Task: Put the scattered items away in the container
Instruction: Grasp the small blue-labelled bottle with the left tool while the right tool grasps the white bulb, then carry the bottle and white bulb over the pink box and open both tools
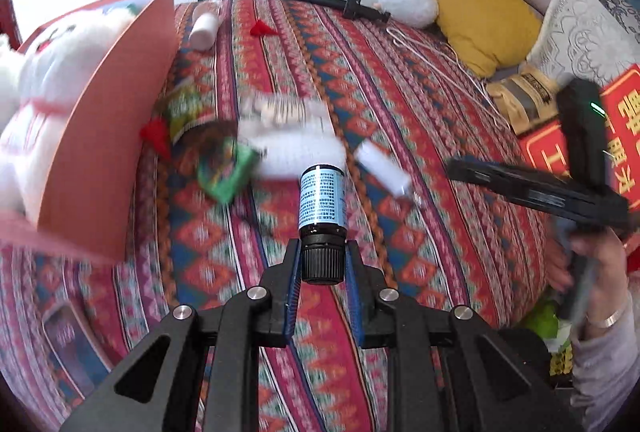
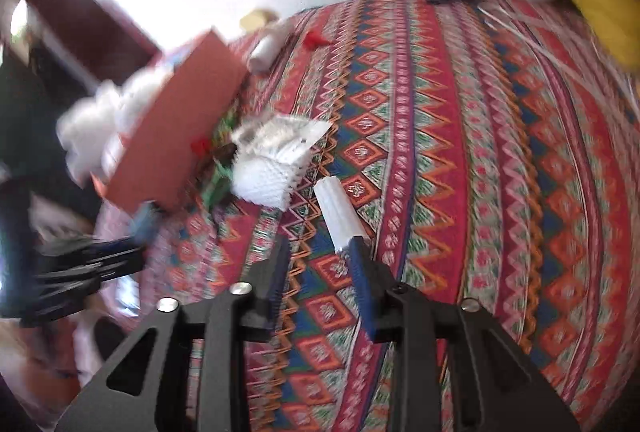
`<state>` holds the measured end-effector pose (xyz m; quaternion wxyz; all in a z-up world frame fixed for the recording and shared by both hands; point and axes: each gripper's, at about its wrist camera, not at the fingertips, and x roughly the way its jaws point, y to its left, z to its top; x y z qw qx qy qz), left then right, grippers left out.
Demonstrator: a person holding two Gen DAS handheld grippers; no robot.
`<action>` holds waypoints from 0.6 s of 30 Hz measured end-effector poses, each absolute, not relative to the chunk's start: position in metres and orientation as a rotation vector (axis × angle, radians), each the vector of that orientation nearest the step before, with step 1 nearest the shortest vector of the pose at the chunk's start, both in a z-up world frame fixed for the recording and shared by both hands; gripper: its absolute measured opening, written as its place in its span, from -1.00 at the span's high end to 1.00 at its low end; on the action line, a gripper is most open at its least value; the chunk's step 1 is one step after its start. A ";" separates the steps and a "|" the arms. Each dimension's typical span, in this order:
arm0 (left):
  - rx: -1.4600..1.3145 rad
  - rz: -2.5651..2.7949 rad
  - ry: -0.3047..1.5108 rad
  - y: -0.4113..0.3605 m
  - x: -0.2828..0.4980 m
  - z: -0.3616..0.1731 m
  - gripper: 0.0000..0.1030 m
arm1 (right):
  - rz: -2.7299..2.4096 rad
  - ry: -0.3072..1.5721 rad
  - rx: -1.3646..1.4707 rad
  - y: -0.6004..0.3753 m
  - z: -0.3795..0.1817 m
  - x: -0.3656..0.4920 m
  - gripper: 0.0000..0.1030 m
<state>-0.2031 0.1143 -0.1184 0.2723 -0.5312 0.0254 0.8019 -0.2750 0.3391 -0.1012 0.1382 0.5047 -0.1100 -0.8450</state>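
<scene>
Left gripper (image 1: pixel 322 252) is clamping the small bottle (image 1: pixel 322 198) by its black cap; right gripper (image 2: pixel 320 256) is hanging open, the white tube (image 2: pixel 340 214) lying at its right fingertip.

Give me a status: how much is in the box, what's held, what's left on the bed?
Done: only a white plush shows in the red box. In hand: the left hand-held gripper is shut on a small bottle by its cap, not yet at the box. The right hand-held gripper is open and empty. Left: the green packet, white tube, papers, white bottle.
</scene>
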 end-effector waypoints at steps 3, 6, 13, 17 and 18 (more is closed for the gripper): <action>-1.451 2.154 0.057 0.103 -0.184 -0.119 0.68 | -2.518 -0.109 1.508 0.308 -0.127 -0.303 -0.54; -1.451 2.169 0.048 0.089 -0.169 -0.117 0.68 | -2.491 0.051 1.670 0.295 -0.165 -0.328 0.44; -1.403 2.191 0.002 0.060 -0.137 -0.103 0.68 | -2.455 -0.156 1.619 0.316 -0.131 -0.264 0.48; -1.430 2.160 -0.026 0.049 -0.114 -0.112 0.68 | -2.456 -0.245 1.605 0.328 -0.110 -0.203 0.48; -1.437 2.155 -0.030 0.048 -0.109 -0.114 0.68 | -2.451 -0.266 1.606 0.330 -0.107 -0.191 0.48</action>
